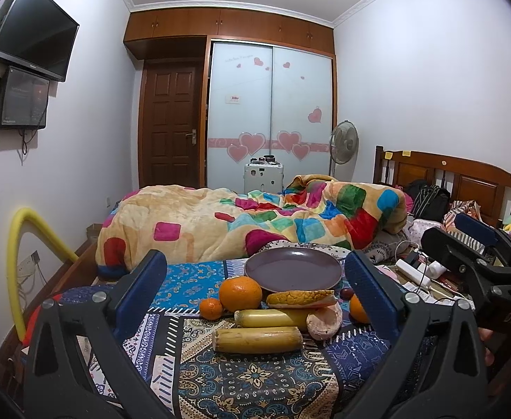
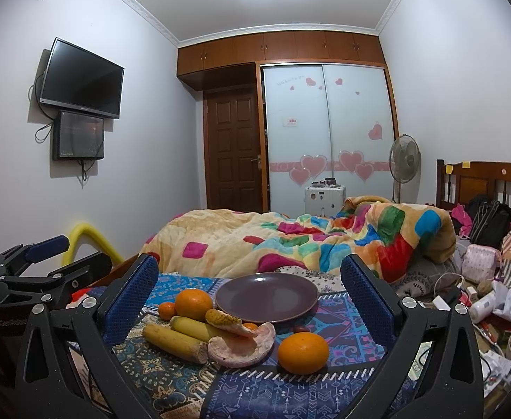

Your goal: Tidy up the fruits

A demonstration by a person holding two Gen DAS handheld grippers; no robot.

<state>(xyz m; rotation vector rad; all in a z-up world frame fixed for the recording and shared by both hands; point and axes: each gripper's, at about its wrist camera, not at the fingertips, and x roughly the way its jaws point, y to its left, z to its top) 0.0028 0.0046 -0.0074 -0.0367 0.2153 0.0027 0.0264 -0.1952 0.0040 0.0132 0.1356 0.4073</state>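
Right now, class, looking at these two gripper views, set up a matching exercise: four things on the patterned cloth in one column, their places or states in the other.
Things:
1. purple plate
2. lone orange
3. small tangerine
4. pomelo peel

Descriptions:
A. far left of the fruit cluster
B. nothing on it, behind the fruit
C. pink inside, curled, beside the sugarcane pieces
D. apart, right of the cluster

Pairs: 1-B, 2-D, 3-A, 4-C
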